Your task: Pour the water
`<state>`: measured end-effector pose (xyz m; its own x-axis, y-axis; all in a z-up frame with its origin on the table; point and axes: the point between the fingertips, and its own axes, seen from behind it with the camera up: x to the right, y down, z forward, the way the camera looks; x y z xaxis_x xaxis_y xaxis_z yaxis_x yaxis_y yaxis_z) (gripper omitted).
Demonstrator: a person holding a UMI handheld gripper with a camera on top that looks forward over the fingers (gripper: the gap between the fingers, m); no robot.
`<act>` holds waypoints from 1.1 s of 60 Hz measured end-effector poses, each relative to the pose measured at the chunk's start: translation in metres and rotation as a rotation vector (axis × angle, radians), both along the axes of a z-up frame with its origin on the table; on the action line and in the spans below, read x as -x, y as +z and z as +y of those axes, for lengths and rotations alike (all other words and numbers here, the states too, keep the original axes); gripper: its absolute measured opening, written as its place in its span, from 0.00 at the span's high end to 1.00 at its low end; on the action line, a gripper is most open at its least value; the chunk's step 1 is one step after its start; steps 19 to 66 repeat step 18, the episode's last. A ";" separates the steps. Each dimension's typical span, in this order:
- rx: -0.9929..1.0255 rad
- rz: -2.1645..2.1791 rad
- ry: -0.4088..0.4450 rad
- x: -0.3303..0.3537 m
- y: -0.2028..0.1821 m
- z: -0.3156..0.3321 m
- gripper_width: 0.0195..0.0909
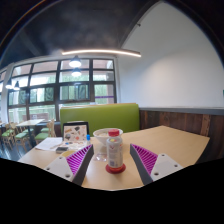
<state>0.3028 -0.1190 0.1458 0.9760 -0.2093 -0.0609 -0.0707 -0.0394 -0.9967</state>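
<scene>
Claw [111,160] fingers are spread apart, and a small clear bottle [114,149] with a red cap at its base is framed between the purple pads [79,158], apparently standing upside down on the wooden desk [170,140]. Gaps seem to remain at both sides, so no squeeze is judged yet. A pale cup [101,141] is seen just behind the bottle, likely placed close so the water can be poured with little travel. Farther left, a framed picture [75,131] is propped before a green bench [100,116].
</scene>
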 end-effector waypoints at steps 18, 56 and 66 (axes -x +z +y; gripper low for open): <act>0.024 0.057 0.034 0.069 0.003 -0.129 0.11; 0.024 0.057 0.034 0.069 0.003 -0.129 0.11; 0.024 0.057 0.034 0.069 0.003 -0.129 0.11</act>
